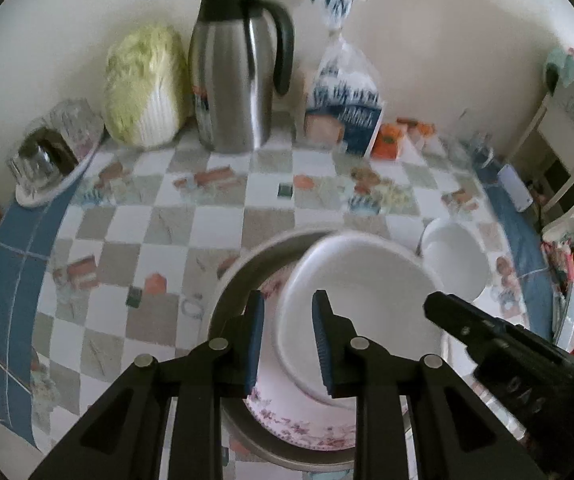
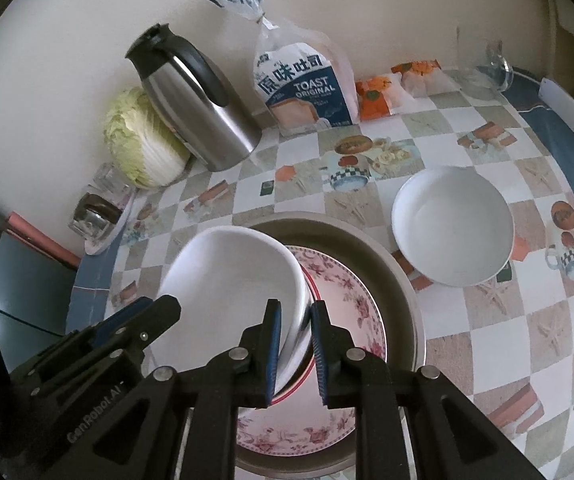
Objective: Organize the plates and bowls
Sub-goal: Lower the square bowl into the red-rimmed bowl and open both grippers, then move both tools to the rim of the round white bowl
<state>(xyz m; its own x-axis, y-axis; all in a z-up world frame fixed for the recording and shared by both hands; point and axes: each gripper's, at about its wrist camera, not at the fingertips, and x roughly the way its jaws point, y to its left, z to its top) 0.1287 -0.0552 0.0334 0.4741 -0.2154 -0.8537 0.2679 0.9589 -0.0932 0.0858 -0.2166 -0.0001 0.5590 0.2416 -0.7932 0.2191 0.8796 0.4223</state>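
**Gripping a tilted white bowl over the metal pan**

Clamping the near rim of the white bowl (image 2: 231, 276), the right gripper (image 2: 295, 350) holds it tilted above the floral plate (image 2: 351, 304) lying in the metal pan (image 2: 391, 264). The left gripper (image 1: 289, 344) has its jaws released, the bowl's other rim between them with a gap showing at each pad. A second white bowl (image 2: 453, 226) sits on the worktop (image 2: 487, 320) just right of the pan. The grippers' bodies hide the plate's near edge, and the left view is blurred.
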